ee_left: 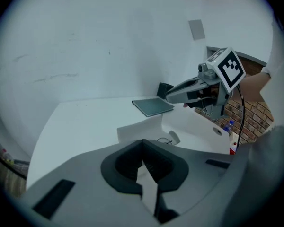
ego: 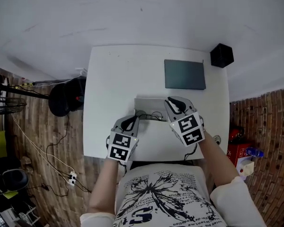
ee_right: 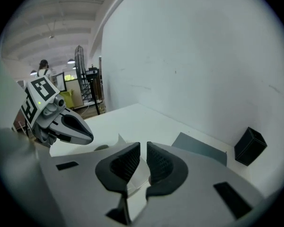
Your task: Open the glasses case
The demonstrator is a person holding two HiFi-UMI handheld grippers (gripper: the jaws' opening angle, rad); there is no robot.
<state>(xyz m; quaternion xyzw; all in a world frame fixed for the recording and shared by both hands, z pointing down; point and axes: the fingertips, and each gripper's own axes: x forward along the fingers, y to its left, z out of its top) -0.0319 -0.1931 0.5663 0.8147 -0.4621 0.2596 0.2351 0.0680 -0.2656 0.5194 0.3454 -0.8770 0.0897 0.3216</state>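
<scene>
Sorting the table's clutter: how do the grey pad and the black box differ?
The grey pad lies flat and thin; the black box stands up as a blocky cube. The pad covers more of the table than the box. Both are dark and sit at the table's far right.

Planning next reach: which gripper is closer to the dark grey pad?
Right. In the head view the right gripper sits just below the dark grey pad, at the right end of the open glasses case. The left gripper is further off, down-left, at its left end.

A grey pad point(ego: 184, 74) lies on the white table point(ego: 113, 79), a black box point(ego: 222, 55) by its far corner
</scene>
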